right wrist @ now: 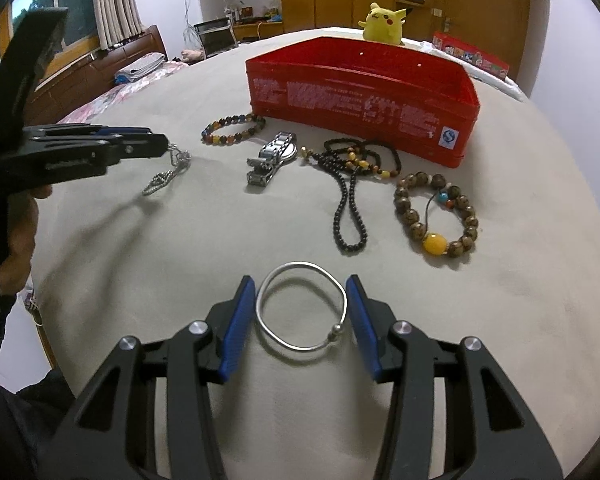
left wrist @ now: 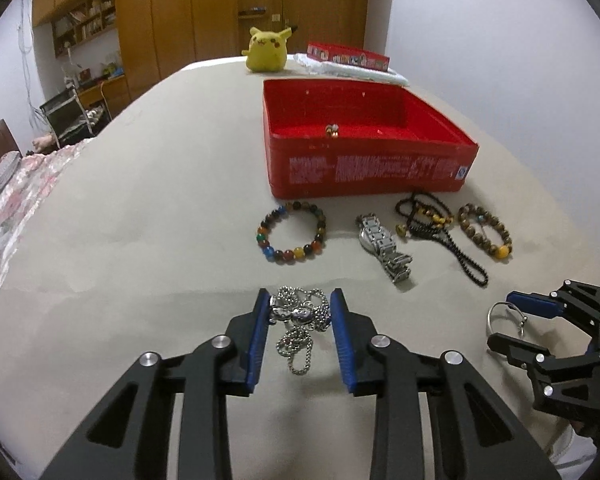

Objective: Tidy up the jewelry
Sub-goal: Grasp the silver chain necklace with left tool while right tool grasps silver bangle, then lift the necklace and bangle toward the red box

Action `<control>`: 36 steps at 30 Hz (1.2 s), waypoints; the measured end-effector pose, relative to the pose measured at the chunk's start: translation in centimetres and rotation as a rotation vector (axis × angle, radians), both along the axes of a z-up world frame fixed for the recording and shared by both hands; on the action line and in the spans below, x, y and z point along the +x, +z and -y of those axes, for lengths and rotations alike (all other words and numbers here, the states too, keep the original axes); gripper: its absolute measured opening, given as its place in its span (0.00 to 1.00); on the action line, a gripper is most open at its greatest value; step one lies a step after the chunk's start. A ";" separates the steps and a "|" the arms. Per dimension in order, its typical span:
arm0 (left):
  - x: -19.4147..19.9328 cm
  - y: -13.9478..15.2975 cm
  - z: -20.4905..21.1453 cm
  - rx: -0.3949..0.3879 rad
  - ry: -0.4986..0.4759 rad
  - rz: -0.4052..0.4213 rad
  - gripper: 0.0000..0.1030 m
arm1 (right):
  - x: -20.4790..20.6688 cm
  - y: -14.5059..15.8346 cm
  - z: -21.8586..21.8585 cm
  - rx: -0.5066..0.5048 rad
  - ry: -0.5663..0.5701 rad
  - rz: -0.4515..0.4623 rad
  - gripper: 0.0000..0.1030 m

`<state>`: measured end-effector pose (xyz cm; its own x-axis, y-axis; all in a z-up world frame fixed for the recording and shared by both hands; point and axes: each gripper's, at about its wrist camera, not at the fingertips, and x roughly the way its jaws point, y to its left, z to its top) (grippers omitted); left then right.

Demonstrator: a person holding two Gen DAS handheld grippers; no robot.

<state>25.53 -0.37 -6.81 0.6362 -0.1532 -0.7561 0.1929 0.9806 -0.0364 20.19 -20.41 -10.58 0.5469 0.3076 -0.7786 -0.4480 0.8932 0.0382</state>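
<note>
1. The left gripper [left wrist: 300,306] pinched a shiny silver chain necklace [left wrist: 300,328], lifted off the beige table [left wrist: 140,240], with its loops hanging down.
2. A round bracelet of many-coloured beads [left wrist: 291,233] lay just in front of the open red metal box [left wrist: 364,140].
3. Beside it lay a silver metal watch [left wrist: 384,246], then a long black bead necklace [left wrist: 440,232], then a brown bead bracelet with one yellow bead [left wrist: 486,230].
4. The right gripper [right wrist: 301,310] had its blue pads spread around a thin silver wire bangle [right wrist: 301,312] on the table; whether they touched it was unclear.
</note>
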 end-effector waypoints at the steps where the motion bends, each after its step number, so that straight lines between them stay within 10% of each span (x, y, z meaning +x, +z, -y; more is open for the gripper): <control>1: -0.1 0.2 0.0 -0.004 -0.001 0.002 0.30 | 0.0 0.3 0.1 0.001 -0.003 0.004 0.44; 36: -0.5 14.8 -0.2 -0.009 -0.125 0.204 0.30 | 2.0 10.2 1.1 0.007 0.047 0.132 0.44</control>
